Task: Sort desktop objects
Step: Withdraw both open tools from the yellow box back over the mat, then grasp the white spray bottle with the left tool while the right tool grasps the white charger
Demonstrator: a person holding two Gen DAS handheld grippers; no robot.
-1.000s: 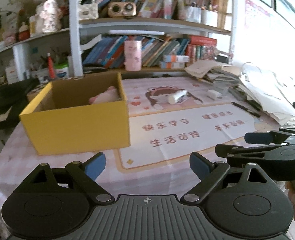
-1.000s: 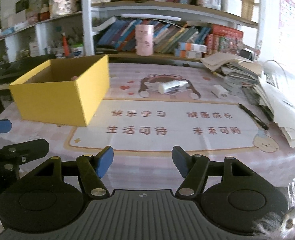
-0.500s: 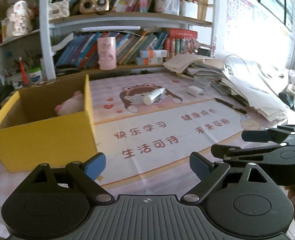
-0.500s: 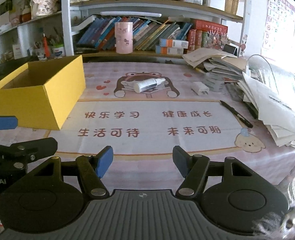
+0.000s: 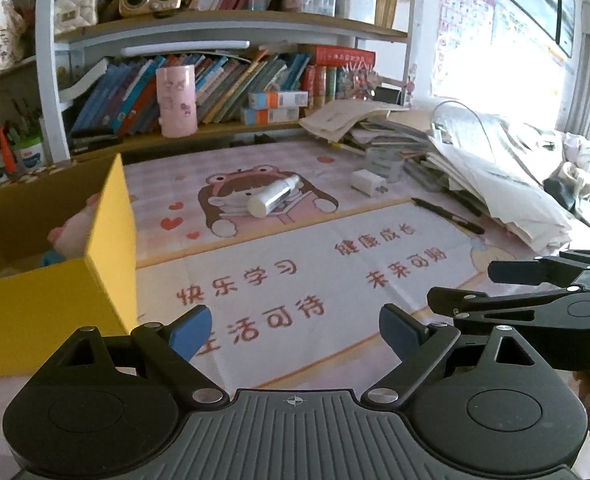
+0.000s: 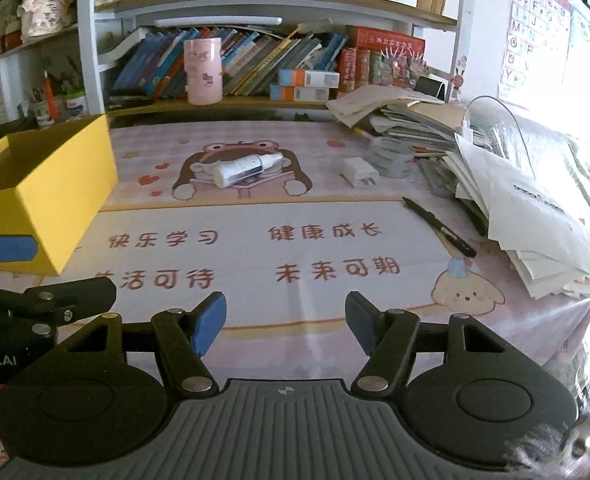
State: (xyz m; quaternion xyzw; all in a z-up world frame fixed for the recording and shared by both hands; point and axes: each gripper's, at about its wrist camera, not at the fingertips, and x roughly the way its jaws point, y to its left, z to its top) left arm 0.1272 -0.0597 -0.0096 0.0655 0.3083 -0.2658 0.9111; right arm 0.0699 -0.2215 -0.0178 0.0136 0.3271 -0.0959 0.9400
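Both tongs, left (image 5: pixel 294 330) and right (image 6: pixel 286 326), hang wide open, empty, between picks. White cylindrical bottle (image 6: pixel 243 169) lies mid-desk; next, reach, grip, carry to yellow cardboard box (image 5: pixel 61 280).

One yellow box (image 6: pixel 51 184), one white tube (image 6: pixel 245 169), one charger plug (image 6: pixel 359 172), one black pen (image 6: pixel 439 226), one pink cup (image 6: pixel 203 70), two tools sitting open: left tool (image 5: pixel 295 326), right tool (image 6: pixel 286 322).
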